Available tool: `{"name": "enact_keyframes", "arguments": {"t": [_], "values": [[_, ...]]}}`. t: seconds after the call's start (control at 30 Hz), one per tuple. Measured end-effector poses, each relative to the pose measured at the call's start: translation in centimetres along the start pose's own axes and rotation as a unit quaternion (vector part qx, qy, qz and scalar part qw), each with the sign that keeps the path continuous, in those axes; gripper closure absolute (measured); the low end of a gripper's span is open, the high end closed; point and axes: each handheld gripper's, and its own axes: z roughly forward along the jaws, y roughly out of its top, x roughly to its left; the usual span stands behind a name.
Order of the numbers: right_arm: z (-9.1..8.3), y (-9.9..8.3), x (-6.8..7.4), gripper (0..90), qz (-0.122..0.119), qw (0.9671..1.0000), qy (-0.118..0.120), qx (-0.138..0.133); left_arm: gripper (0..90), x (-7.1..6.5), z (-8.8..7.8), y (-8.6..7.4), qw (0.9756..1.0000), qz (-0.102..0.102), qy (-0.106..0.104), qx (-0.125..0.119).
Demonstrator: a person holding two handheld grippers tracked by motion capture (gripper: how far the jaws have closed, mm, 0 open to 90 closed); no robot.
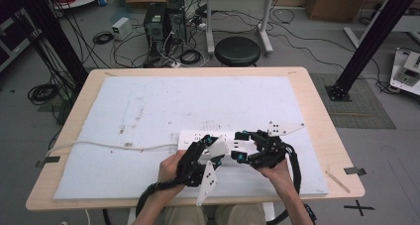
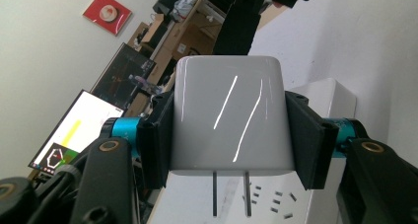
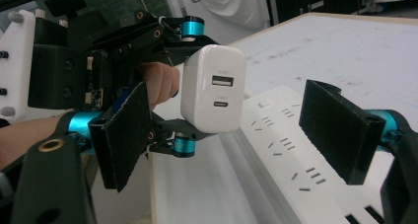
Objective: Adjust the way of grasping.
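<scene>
While clamped in the left gripper (image 1: 212,146), charger (image 2: 227,115): held flat on both sides by black pads, two prongs pointing down over the strip.
Charger place: above the strip's near end, just left of table centre in the high view, at 9 o'clock from the right gripper (image 1: 238,146).
Charger face: seen from the right gripper view (image 3: 213,88), two ports stacked, one at 12 and one at 6 o'clock.
Left gripper state: closed tight on the charger.
Right gripper state: jaws apart, nothing between the pads (image 3: 340,130); hovering over the strip.
Strip (image 1: 195,136): white, lying on the mat, slots facing up (image 3: 296,160); cord (image 1: 99,144) running off toward 9 o'clock and over the table edge.
Mat (image 1: 163,106): pale, scuffed with dark marks, covering most of the table (image 1: 322,131).
In the way: right gripper close at 3 o'clock of the charger, nearly tip to tip with the left one.
Around: stool (image 1: 237,50) at 12 o'clock beyond the table, computer towers (image 1: 163,22) and loose cables at 11, black frame post (image 1: 366,41) at 2.
Table edge: thin stick (image 1: 337,180) at 4 o'clock, tape piece (image 1: 355,170) beside it.
</scene>
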Motion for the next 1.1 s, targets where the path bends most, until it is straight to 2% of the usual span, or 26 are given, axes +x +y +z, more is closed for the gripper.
{"name": "enact_keyframes", "arguments": {"t": [0.17,0.37,0.6,0.7,0.73,0.97,1.1], "values": [[0.5,0.0,-0.1,20.5,0.012,0.9996,0.024,0.004,42.5,-0.4,0.1,0.3,0.9998,0.018,0.011,-0.006],[1.3,0.0,-0.2,20.6,0.020,0.9989,0.042,0.005,42.5,-0.9,0.2,0.5,0.9992,0.036,0.015,-0.010],[1.8,0.0,-0.3,25.8,0.019,0.9980,0.060,0.001,42.5,-1.2,0.2,0.8,0.9988,0.041,0.021,-0.018],[1.9,0.0,-0.4,27.1,0.020,0.9978,0.063,0.003,42.5,-1.2,0.2,0.9,0.9986,0.042,0.022,-0.022],[1.9,0.1,-0.4,31.3,0.016,0.9977,0.065,0.003,42.5,-1.2,0.2,0.9,0.9986,0.041,0.023,-0.024],[1.9,0.1,-0.5,34.3,0.020,0.9973,0.071,0.007,42.5,-1.3,0.3,1.0,0.9985,0.040,0.023,-0.031],[1.9,0.0,-0.5,35.9,0.018,0.9976,0.067,0.002,42.5,-1.4,0.2,1.1,0.9978,0.052,0.026,-0.032]]}}
